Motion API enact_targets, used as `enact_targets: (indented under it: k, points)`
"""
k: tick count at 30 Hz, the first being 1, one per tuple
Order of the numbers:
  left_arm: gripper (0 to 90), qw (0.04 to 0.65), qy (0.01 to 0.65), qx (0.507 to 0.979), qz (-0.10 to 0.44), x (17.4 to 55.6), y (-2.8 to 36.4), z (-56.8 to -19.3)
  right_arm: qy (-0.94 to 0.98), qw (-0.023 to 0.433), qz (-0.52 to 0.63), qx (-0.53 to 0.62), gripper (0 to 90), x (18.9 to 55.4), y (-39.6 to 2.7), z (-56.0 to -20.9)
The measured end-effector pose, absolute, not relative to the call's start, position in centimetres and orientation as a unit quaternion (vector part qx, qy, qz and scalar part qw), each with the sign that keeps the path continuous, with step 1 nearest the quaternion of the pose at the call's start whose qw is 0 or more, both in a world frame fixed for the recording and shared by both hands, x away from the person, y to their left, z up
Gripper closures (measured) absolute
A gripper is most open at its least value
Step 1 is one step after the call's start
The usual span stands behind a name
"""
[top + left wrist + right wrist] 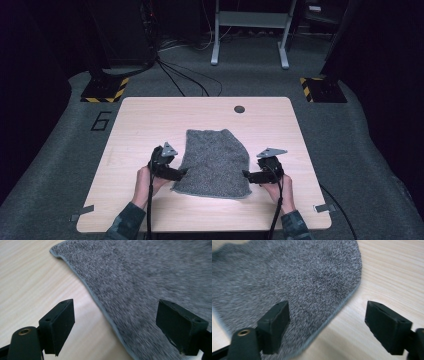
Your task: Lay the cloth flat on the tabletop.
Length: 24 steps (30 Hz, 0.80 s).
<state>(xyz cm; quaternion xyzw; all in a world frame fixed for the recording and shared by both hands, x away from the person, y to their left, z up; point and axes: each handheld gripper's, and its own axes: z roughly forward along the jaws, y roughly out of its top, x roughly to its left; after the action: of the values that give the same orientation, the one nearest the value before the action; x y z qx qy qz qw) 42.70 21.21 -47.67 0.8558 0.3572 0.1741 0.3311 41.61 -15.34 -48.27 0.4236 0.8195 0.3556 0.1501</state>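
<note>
Both sets of jaws stand wide with nothing between the pads: the left gripper (181,173) straddles the hemmed left edge of the grey cloth (215,162), the right gripper (248,175) the right edge, likely lined up to pinch those edges. The cloth lies flat, centre to lower centre of the high view, on the wooden table (140,120). Hands come in from the bottom edge, one per side, suiting a two-handed fold or lift.
</note>
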Motion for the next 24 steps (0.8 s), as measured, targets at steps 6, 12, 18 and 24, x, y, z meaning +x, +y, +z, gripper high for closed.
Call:
enact_targets:
  k: [6,12,18,24]
  points:
    - [15.4,0.305,0.365,0.865,0.158,44.8,19.4,-49.6,0.825,0.154,0.341,0.424,14.5,42.9,-13.5,-49.7]
    - [15.8,0.292,0.376,0.867,0.15,44.1,19.1,-51.4,0.834,0.155,0.316,0.425,14.1,43.5,-12.8,-51.2]
    - [15.5,0.292,0.373,0.866,0.161,42.2,19.4,-51.4,0.838,0.151,0.307,0.426,15.0,43.4,-13.0,-51.6]
    - [15.4,0.307,0.372,0.86,0.165,40.7,19.8,-51.7,0.835,0.146,0.32,0.423,19.0,44.3,-13.9,-50.8]
